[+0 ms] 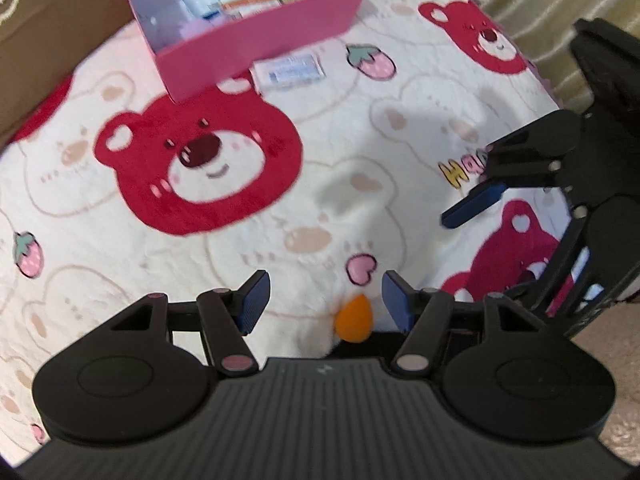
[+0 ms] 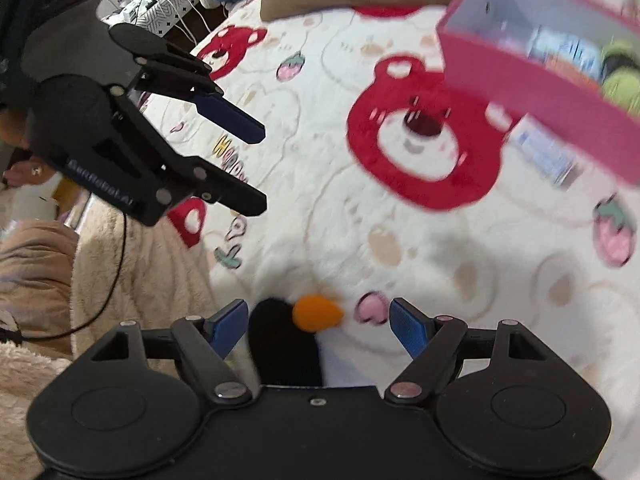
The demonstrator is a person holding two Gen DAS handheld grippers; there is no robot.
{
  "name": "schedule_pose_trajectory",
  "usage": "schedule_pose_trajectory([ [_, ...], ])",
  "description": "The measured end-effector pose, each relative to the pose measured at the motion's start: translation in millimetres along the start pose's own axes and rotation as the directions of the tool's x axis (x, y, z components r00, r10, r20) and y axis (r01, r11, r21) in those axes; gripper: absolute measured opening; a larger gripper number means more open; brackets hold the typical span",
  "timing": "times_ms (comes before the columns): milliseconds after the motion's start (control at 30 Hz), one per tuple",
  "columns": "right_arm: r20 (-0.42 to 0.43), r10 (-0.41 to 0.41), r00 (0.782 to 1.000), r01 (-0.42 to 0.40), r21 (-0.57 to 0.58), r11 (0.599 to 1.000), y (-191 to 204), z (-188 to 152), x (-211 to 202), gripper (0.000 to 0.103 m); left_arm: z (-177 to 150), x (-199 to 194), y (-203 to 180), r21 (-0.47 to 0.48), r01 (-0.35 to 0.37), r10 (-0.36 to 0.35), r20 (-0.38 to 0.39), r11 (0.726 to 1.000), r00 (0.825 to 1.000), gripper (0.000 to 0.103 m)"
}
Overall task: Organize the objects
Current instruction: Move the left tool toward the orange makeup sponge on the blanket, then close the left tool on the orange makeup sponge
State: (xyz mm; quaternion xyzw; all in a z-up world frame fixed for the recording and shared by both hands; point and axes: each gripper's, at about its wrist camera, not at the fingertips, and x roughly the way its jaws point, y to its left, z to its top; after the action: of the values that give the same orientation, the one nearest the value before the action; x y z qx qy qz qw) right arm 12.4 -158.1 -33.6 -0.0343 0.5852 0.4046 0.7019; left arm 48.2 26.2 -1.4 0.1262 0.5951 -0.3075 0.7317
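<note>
A pink box [image 1: 256, 46] sits on a cream blanket [image 1: 352, 208] printed with red bears and pink strawberries.

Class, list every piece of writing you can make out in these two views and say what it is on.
"GenRobot.AI", white, partly blurred: on the side of the left gripper.
Yellow, purple and pink letters, seemingly "Happy": on the bear blanket, partly hidden.
Print on the packet beside the pink box: too blurred.
Packets inside the box: too blurred.
</note>
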Motion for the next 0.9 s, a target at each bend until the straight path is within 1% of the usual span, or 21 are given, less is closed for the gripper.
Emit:
schedule_pose_trajectory([
  [133, -0.049, 0.042, 0.998, -0.040, 0.047, 0.998, -5.3, -10.1, 30.8, 0.080, -13.8, 24.3, -2.4, -0.026, 0.038, -0.039, -0.026, 0.999, 0.999, 0.061],
  [200, -0.062, 0.085, 0.994, -0.082, 0.062, 0.995, -9.7, -14.6, 44.9, 0.080, -21.6, 38.7, -1.2, -0.062, 0.043, -0.046, -0.038, 0.997, 0.998, 0.061],
  [333, -0.079, 0.123, 0.989, -0.111, 0.143, 0.983, -24.2, -27.0, 76.0, 0.079, -37.9, 70.0, 4.8, -0.157, 0.116, -0.128, -0.071, 0.981, 0.989, 0.061],
  [500, -0.056, 0.121, 0.991, -0.109, 0.183, 0.977, -33.9, -32.6, 93.8, 0.078, -52.1, 86.9, 9.8, -0.207, 0.107, -0.122, -0.062, 0.973, 0.991, 0.058],
  [633, -0.062, 0.119, 0.991, -0.107, 0.176, 0.979, -31.6, -36.9, 107.6, 0.078, -60.1, 95.9, 15.4, -0.257, 0.130, -0.146, -0.047, 0.958, 0.988, 0.058],
  [733, -0.066, 0.090, 0.994, -0.080, 0.143, 0.986, -27.3, -40.2, 119.6, 0.075, -66.6, 105.6, 18.7, -0.297, 0.140, -0.158, -0.035, 0.944, 0.987, 0.056],
  [833, -0.047, 0.077, 0.996, -0.071, 0.115, 0.991, -23.5, -43.0, 124.2, 0.074, -71.5, 116.5, 17.5, -0.316, 0.148, -0.168, -0.037, 0.937, 0.985, 0.055],
  [900, -0.039, 0.041, 0.998, -0.039, 0.056, 0.998, -20.3, -43.8, 127.0, 0.073, -72.8, 122.1, 16.4, -0.324, 0.136, -0.159, -0.045, 0.936, 0.986, 0.055],
])
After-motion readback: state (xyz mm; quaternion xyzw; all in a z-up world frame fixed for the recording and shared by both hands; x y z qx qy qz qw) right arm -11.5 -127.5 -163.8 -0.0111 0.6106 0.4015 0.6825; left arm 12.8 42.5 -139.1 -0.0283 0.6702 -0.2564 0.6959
